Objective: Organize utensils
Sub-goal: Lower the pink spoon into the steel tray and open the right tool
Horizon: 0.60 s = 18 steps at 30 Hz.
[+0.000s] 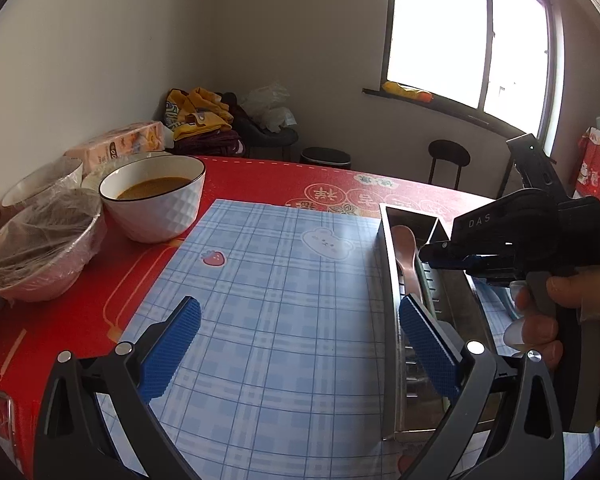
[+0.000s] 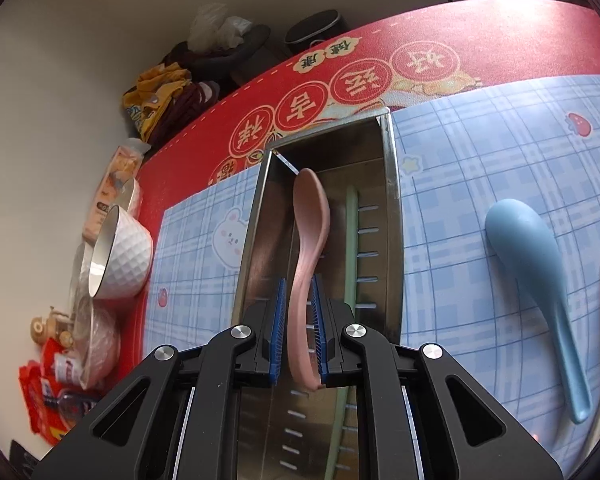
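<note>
The right gripper (image 2: 300,328) had its jaws clamped on the pink spoon (image 2: 309,232) above the steel tray (image 2: 392,184), at 12 o'clock; released crooked, it might catch the divider. The left gripper (image 1: 300,344) stood apart, empty.

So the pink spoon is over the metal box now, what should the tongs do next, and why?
Probably open the right tongs a little and let go. They are shut on the handle of the pink plastic spoon, whose bowl already lies inside the long metal box, beside a green utensil. The blue spoon on the checked mat still waits.
</note>
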Available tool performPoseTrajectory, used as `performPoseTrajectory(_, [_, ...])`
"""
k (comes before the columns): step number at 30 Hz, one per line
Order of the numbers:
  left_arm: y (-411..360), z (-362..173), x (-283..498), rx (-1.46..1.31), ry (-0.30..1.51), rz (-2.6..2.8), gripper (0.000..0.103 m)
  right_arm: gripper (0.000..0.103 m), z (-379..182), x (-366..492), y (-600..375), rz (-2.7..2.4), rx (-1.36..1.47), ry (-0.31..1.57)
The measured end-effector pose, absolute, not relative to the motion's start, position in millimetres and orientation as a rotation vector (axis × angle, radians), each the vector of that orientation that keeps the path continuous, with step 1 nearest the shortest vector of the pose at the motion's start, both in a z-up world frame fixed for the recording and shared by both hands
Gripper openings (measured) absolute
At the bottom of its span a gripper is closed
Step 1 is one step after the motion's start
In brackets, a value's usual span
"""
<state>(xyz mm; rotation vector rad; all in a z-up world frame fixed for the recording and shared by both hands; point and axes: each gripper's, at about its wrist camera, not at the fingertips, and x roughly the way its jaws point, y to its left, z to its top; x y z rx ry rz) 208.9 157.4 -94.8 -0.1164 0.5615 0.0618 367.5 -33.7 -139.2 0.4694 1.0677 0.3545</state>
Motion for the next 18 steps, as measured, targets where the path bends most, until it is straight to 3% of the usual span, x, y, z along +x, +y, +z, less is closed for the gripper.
performPoseTrajectory(11, [131.2,-87.2,200.1,-0.072,0.529,-0.073,0.097,0.014,-92.9,232.5,-96.9,0.432,0.037,0.707])
performPoseTrajectory(18, [104.3,-84.8,184.8,-0.077,0.532,-0.186,0.095,0.014,-110.9,160.8,-165.4,0.352,0.029,0.721])
